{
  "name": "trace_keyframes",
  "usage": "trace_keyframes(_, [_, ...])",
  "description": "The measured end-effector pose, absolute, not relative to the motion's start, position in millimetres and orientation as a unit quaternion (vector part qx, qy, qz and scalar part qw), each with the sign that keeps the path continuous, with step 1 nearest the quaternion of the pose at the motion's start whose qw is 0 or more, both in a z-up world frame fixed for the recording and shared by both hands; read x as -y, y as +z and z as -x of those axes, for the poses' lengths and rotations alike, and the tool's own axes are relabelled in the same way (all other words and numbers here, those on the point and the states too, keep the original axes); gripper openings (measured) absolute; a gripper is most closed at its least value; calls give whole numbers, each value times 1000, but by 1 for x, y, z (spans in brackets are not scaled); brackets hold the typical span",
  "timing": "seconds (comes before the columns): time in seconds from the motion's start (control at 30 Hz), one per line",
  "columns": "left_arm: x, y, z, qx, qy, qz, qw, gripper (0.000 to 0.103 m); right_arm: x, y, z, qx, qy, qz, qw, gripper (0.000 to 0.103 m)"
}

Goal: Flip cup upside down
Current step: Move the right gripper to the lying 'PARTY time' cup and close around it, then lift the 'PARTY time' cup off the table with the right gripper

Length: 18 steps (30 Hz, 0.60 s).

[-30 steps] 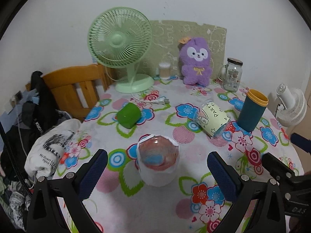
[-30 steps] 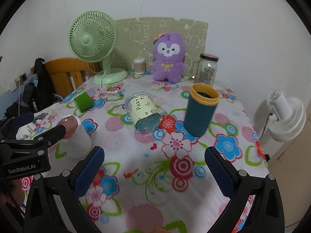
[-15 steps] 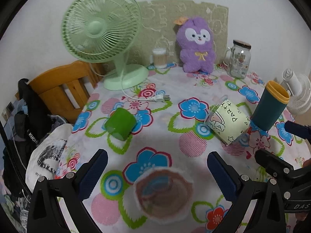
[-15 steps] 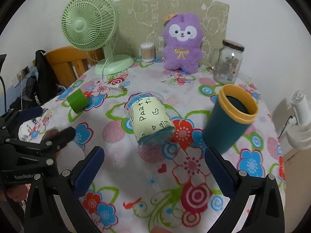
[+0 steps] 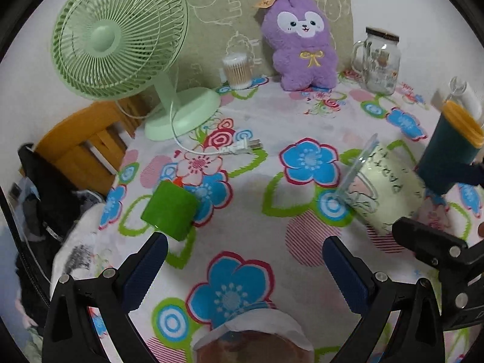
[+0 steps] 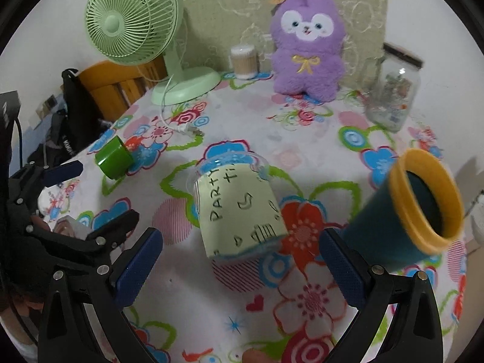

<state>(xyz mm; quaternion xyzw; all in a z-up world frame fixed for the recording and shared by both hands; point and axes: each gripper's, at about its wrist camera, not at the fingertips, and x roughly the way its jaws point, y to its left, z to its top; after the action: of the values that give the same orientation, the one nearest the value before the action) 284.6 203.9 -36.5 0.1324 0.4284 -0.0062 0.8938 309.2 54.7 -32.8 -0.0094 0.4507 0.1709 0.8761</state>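
A clear plastic cup with a pale yellow "PARTY" sleeve [image 6: 239, 208] lies on its side on the flowered tablecloth [image 6: 193, 299], between my right gripper's open fingers and just ahead of them. It also shows at the right of the left wrist view [image 5: 384, 193]. My right gripper [image 6: 240, 260] is open and empty. My left gripper [image 5: 243, 272] is open and empty, above a white paper cup [image 5: 252, 337] that stands upright at the bottom edge. A small green cup [image 5: 169, 210] lies on its side by the left finger. A teal cup with a yellow rim [image 6: 408, 211] stands at the right.
A green desk fan [image 5: 121, 39] with a loose plug [image 5: 239, 148], a purple plush toy [image 5: 302, 42], a cotton-swab holder [image 5: 237, 68] and a glass jar [image 5: 379, 60] stand along the far edge. A wooden chair with clothes [image 5: 75, 148] is at the left.
Both grippers have moved forward over the table. The white paper cup has slid to the bottom edge of the left view. The sleeved cup now sits between the right gripper's fingers.
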Motion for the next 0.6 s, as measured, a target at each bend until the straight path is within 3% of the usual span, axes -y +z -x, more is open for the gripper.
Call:
trace_keyframes(0.2, [-205,-38,-292,-433,0,-153,889,103,-58,-39,-323,-469,179,16,865,103])
trace_keyframes(0.4, [-200,-39,-292,-434,-2,-169,885,103,-69,-43,-331,-482,200,33,852,89])
trace_keyframes(0.53, [-200,-39,-292,-435,0,-170,884,103,-72,-48,-336,-494,208,43,843,67])
trace_keyframes(0.6, [-201,-39,-291,-435,1,-168,885,103,-71,-48,-336,-492,210,44,844,66])
